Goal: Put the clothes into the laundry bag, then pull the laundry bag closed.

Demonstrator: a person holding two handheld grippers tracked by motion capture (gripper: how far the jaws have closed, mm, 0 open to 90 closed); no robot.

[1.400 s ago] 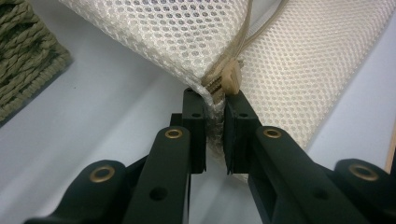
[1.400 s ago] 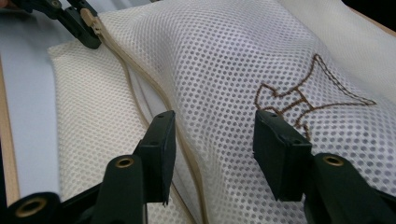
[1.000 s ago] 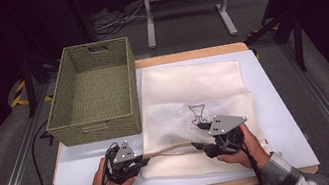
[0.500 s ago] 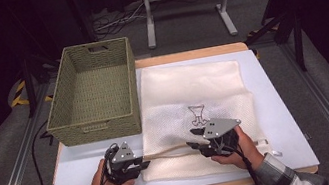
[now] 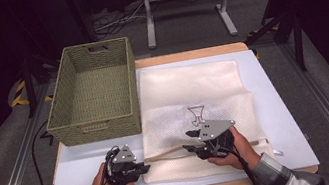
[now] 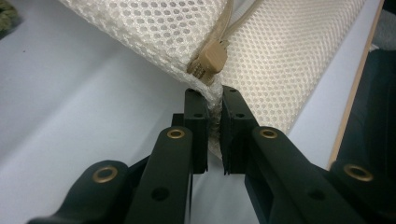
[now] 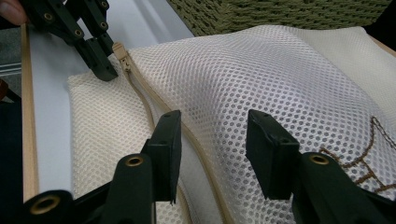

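A white mesh bag (image 5: 197, 117) lies flat on the white table (image 5: 281, 103), right of a green wicker basket (image 5: 94, 91) that stands on the table's far left part. The bag's near left corner sits at the table's front, close to the person's hands. The left gripper (image 5: 137, 169) is at that corner, and in the left gripper view its 2 jaws are pinched on a fold of the mesh at the bag's edge (image 6: 214, 109), with only the cloth between them. Just beyond the jaw tips lies the tan zip slider (image 6: 211, 59), touching the mesh, and the zip tape runs off from it toward the top of that view. The right gripper (image 5: 193, 146) is over the bag's front part, to the right of the left one, and a raised tan line of zip runs between the 2 in the high view. In the right gripper view its jaws stand well apart above the mesh (image 7: 261, 70), holding nothing: the zip (image 7: 154, 109) runs under or just beside the left jaw, and the right jaw is over plain mesh. Farther off in that view the left gripper (image 7: 100, 65) grips the bag's corner beside the slider (image 7: 120, 50). A brown printed outline (image 5: 197, 114) marks the bag just beyond the right gripper.
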